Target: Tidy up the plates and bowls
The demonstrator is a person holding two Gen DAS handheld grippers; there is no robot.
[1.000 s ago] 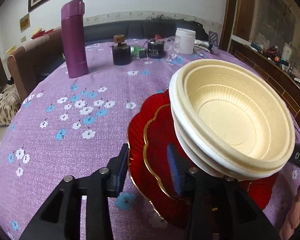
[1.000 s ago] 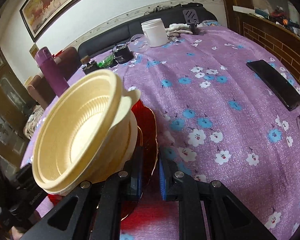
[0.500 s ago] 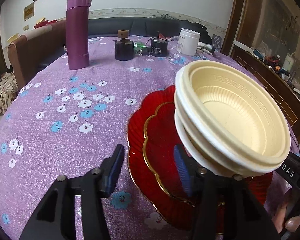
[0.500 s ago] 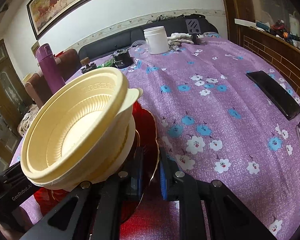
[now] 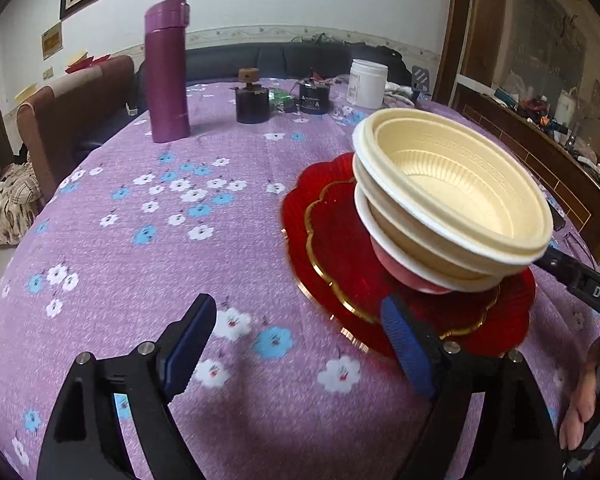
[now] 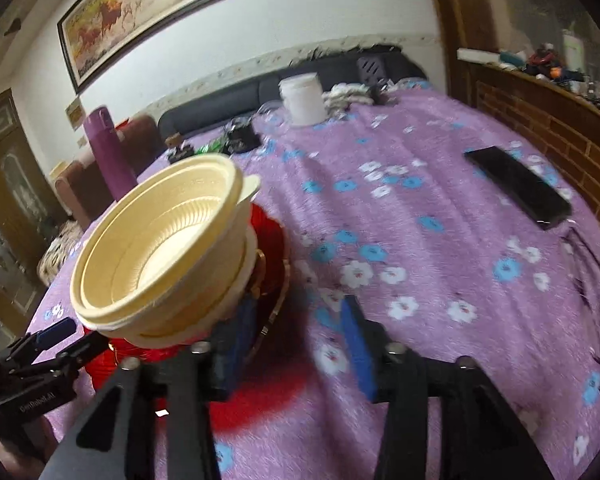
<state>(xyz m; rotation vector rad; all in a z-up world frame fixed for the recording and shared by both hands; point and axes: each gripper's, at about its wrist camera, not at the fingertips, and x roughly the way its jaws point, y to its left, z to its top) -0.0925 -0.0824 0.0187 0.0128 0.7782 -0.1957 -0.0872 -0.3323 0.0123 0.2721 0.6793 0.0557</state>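
A stack of cream plastic bowls (image 5: 452, 196) sits on two nested red plates with gold rims (image 5: 332, 256), which lie on the purple flowered tablecloth (image 5: 160, 240). My left gripper (image 5: 296, 344) is open and empty, just in front of the plates' near edge. My right gripper (image 6: 296, 328) is open too, with its left finger beside the plates (image 6: 272, 248) and the bowls (image 6: 160, 248). Each gripper shows at the edge of the other's view.
At the far side of the table stand a purple flask (image 5: 167, 70), a dark jar (image 5: 252, 100), a black tin (image 5: 315, 98) and a white tub (image 5: 367, 82). A black phone (image 6: 516, 186) lies to the right. A brown chair (image 5: 76, 120) stands at the left.
Both grippers have opened wide and drawn back from the plates. The right gripper let go of the plate rim. The plates and bowls now rest on the table.
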